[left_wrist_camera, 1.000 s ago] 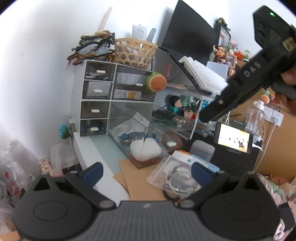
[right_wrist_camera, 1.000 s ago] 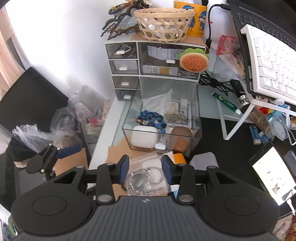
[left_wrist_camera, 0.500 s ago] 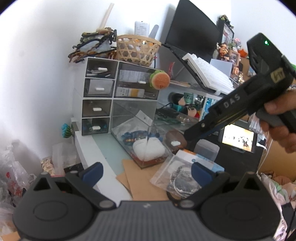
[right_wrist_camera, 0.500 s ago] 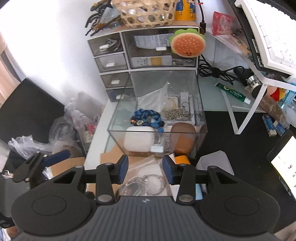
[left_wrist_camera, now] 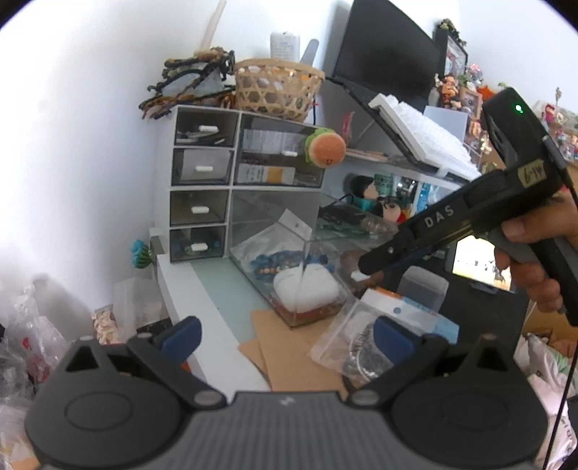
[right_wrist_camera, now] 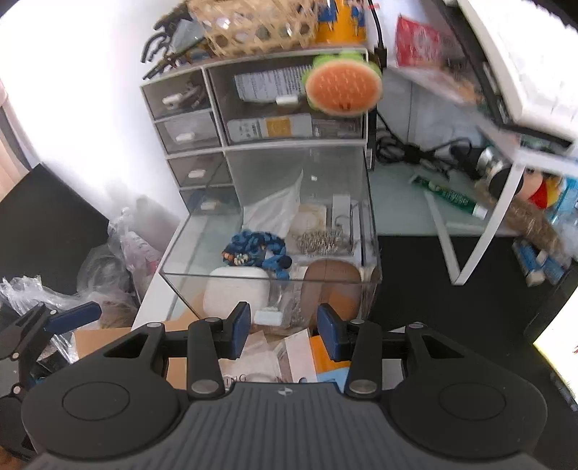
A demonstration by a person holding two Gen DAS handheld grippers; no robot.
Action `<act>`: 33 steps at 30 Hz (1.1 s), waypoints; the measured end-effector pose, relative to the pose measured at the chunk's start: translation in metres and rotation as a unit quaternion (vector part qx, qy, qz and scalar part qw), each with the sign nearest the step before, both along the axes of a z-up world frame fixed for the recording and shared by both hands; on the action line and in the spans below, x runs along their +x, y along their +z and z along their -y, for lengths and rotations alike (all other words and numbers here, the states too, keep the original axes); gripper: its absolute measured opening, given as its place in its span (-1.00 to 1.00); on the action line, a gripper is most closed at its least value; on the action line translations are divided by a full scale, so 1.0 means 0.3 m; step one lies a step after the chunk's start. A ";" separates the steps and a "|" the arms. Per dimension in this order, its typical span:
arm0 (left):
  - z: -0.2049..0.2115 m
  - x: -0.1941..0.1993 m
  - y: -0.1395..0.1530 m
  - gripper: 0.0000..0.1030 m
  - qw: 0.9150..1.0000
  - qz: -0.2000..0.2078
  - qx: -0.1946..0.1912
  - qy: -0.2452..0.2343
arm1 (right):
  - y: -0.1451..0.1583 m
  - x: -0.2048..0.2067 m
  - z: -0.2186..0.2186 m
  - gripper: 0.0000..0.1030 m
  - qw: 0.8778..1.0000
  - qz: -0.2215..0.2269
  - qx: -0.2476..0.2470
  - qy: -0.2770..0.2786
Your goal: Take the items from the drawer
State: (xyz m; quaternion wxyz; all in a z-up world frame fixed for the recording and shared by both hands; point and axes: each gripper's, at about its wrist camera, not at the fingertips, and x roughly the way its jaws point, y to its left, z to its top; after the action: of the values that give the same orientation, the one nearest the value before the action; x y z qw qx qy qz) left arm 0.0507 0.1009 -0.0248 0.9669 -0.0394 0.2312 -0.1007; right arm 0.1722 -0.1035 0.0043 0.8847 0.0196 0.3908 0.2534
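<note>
1. On my far left, the left gripper [left_wrist_camera: 285,334] hangs back over the brown paper [left_wrist_camera: 289,356], its blue pads wide apart and empty. It has barely shifted over the last second; the plastic bag [left_wrist_camera: 356,341] of metal rings lies just past its right pad, as before.

2. Moving right, the drawer unit [right_wrist_camera: 216,141] with its wicker basket [right_wrist_camera: 253,25] on top has grown larger in my right wrist view. I read that as my right tool closing in.

3. The clear drawer [right_wrist_camera: 274,274] is pulled fully out of the unit. Inside it I see the white earbud case [right_wrist_camera: 236,293] against the front wall, the blue braided cord [right_wrist_camera: 258,249] behind it, a brown case [right_wrist_camera: 332,278] to the right and a small metal chain [right_wrist_camera: 321,240].

4. The right gripper [right_wrist_camera: 283,327] now sits just in front of the drawer's front wall, pads parted and holding nothing. A second ago it was higher and further back, over the bag.

5. In the left wrist view, its black body [left_wrist_camera: 451,220] has dropped from the upper right to the drawer's near corner.

6. My judgement: the reach is nearly done; no grasp has been made yet.
</note>
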 end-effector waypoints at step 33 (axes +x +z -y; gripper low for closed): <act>0.019 0.062 -0.031 0.99 1.000 -0.014 0.013 0.013 | -0.119 0.004 0.089 0.02 0.989 0.062 0.136 -0.005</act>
State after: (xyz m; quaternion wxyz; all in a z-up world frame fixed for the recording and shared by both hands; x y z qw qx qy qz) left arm 0.0692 0.0953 -0.0342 0.9652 -0.0312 0.2453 -0.0849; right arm 0.1734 -0.1301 -0.0313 0.8978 0.1259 0.2966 0.3003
